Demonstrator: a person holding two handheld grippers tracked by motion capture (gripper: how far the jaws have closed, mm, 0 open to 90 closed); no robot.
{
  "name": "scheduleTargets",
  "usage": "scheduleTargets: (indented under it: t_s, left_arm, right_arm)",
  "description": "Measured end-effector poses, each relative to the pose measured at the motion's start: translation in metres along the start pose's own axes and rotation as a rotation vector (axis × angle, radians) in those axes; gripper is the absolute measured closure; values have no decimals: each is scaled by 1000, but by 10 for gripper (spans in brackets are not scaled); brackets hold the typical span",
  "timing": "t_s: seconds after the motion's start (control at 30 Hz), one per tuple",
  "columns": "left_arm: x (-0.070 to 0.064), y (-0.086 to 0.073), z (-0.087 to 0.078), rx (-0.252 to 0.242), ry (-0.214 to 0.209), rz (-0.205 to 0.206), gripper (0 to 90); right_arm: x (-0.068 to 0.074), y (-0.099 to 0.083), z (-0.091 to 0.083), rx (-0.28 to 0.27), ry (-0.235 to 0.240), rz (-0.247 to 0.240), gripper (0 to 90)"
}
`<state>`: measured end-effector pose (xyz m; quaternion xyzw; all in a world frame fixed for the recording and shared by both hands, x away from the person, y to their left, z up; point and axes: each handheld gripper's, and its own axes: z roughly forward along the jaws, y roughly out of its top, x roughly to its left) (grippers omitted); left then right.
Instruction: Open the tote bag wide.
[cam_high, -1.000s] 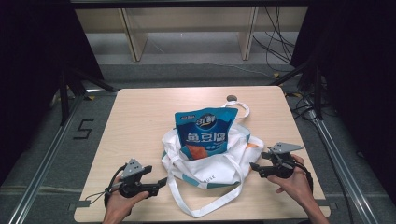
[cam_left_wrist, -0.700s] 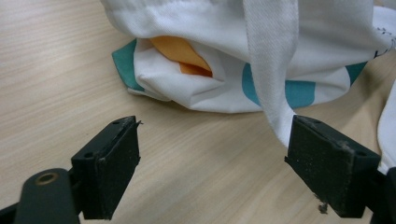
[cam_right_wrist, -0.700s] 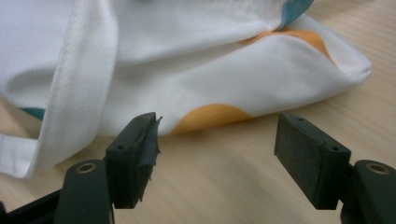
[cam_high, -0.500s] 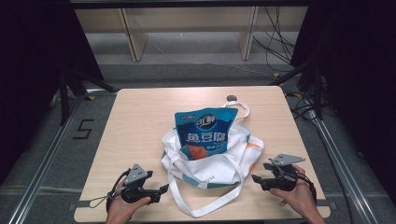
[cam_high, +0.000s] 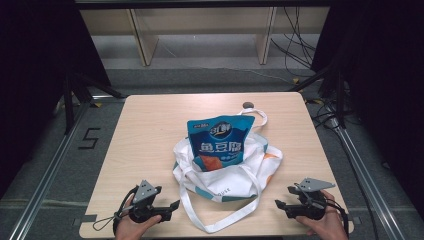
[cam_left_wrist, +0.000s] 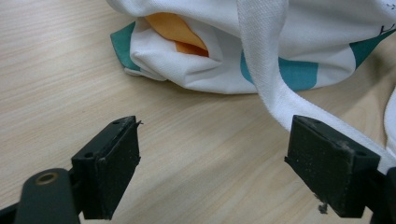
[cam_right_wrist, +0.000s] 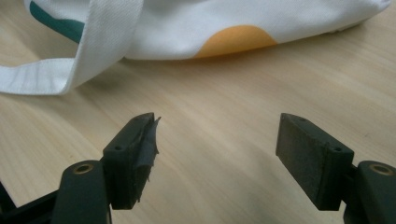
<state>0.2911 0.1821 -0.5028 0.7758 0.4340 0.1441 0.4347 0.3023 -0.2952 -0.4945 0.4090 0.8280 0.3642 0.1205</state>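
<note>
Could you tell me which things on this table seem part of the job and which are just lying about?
Likely in the job, judging by where the hands are:
- white tote bag
- blue snack pouch sticking out of it
- left tool, open
- right tool, open

Just lying about:
- small dark round object at the table's far edge

Tote bag (cam_high: 227, 172) lies at mid-table (cam_high: 150, 130), slightly toward the near edge. Snack pouch (cam_high: 220, 141) rests in the bag's mouth, its top half lying out over the far rim. One strap (cam_high: 220, 220) loops from the bag toward the near edge; another strap (cam_high: 257, 116) loops away on the far side, beside a small round object (cam_high: 247, 105). Left gripper (cam_high: 167, 207) sits at the near-left corner, left of the near strap. Right gripper (cam_high: 281, 206) sits at the near-right corner, right of the bag, apart from it.
</note>
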Motion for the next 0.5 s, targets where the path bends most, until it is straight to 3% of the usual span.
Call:
scheduleTargets:
  t_s: [0.03, 0.07, 0.13, 0.2, 0.23, 0.37, 0.43, 0.5]
  left_arm:
    - [-1, 0, 1, -3, 4, -5, 161]
    - [0, 0, 1, -1, 6, 1, 162]
    - [2, 0, 1, 1, 16, -6, 161]
    - [4, -1, 2, -9, 16, -22, 161]
    - [5, 0, 1, 8, 24, -8, 161]
    - [4, -1, 2, 7, 16, -10, 161]
    - [6, 0, 2, 12, 15, 18, 161]
    - [5, -1, 3, 13, 18, -3, 161]
  right_arm:
    - [3, -1, 0, 7, 6, 29, 299]
    - [-2, -1, 0, 7, -17, -24, 298]
    - [-2, -1, 1, -4, -16, -34, 299]
    - [-2, -2, 2, -8, -47, -56, 298]
    - [-3, -1, 2, -1, -39, -66, 297]
    - [-2, -1, 0, 4, -43, -29, 295]
    - [-4, 0, -1, 2, -32, -49, 295]
    - [-5, -1, 0, 0, -47, -70, 294]
